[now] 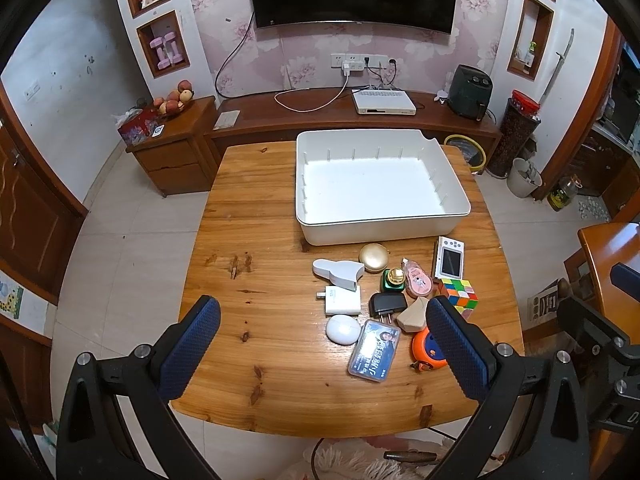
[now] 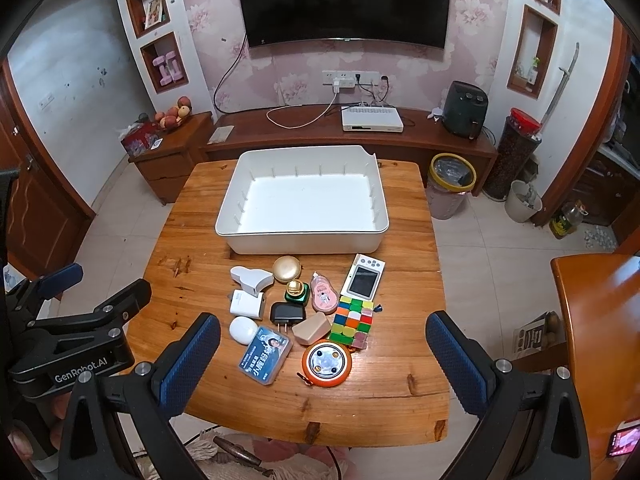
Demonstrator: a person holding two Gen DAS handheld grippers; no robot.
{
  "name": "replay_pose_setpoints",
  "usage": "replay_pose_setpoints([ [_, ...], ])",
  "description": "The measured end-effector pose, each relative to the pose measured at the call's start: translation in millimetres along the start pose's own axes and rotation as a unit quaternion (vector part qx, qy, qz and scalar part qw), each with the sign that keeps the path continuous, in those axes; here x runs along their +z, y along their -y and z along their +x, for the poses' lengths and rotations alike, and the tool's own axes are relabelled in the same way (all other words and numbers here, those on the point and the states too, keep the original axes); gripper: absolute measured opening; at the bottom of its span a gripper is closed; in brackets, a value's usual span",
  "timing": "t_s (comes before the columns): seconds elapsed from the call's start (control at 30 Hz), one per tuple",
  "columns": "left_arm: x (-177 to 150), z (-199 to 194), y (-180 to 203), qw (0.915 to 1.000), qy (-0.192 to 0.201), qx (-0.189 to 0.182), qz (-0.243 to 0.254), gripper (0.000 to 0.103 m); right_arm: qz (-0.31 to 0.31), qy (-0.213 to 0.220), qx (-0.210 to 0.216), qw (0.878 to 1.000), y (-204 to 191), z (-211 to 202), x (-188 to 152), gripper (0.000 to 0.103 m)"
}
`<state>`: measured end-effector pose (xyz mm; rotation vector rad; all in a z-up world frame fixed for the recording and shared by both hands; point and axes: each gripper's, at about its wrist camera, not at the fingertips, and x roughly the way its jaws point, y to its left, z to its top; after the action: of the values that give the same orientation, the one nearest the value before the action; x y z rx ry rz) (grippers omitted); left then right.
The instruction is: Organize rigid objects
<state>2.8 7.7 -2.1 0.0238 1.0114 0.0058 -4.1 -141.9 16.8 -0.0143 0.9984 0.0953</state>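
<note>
sitting on the wooden table (image 2: 192,392), a white bin (image 2: 304,206) holds nothing, and all the small things lie in a cluster just in front of its near wall. nearest the bin are a gold compact (image 2: 286,269), a white holder (image 2: 252,278) to the compact's left, and a white handheld screen (image 2: 363,280) off to the compact's right. further from the bin come a white charger (image 2: 248,304), a green jar with a gold lid (image 2: 297,292) and a pink tape dispenser (image 2: 323,298). next come a black plug (image 2: 287,314), a beige block (image 2: 311,328) and a cube (image 2: 352,322), the block touching the cube's left side. farthest from the bin lie a white oval case (image 2: 243,330), a clear card box (image 2: 265,354) and an orange tape measure (image 2: 327,364).

the right gripper (image 2: 323,354) hangs released above the table's near part, fingers wide apart, with the card box and tape measure showing between them and the bin well beyond; it holds nothing. the left gripper (image 1: 323,344) is likewise spread and empty, offset to the bin's left; in its view the cluster sits toward its right finger (image 1: 456,344), which hides part of the tape measure. the left gripper's body also shows at the left edge of the right wrist view.
</note>
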Motion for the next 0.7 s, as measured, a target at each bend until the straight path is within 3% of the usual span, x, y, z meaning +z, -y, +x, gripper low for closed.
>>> replay_pose_setpoints([
  [0.7, -1.1, -0.4, -2.8, 1.0000, 0.002, 0.003, 0.000, 0.102, 0.000, 0.002, -0.004, 1.000, 7.3, -5.9, 4.1, 0.103],
])
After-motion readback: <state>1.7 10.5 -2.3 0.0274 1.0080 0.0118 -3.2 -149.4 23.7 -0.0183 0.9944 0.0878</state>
